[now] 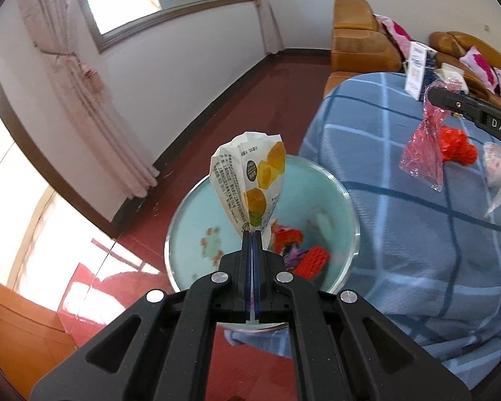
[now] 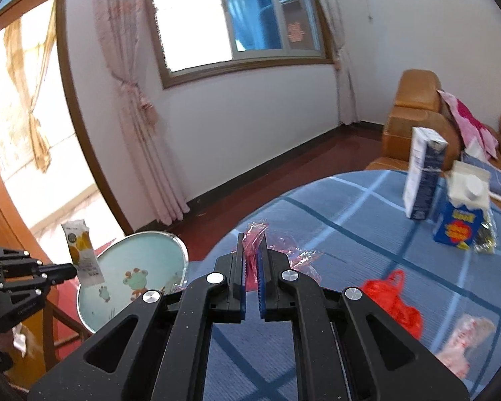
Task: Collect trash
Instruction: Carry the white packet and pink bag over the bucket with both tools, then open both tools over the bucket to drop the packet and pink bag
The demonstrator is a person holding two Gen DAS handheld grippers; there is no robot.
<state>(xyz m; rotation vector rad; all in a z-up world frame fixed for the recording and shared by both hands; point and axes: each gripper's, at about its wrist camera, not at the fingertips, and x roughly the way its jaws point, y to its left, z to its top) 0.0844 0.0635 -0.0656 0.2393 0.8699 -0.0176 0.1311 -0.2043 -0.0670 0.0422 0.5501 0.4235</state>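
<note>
wrapper (image 1: 250, 180) pinched above basin (image 1: 197, 214)

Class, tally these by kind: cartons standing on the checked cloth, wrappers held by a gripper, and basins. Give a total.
Cartons: 2, the white-blue carton and the blue-yellow carton
Held wrappers: 2, the yellow-printed wrapper and the pink clear wrapper
Basins: 1, the teal basin
Total: 5

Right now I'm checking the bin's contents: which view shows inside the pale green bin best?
The left wrist view: it looks down into the pale green bin, showing red and orange scraps at the bottom. The right wrist view shows only its rim and frog-printed inner wall.
</note>
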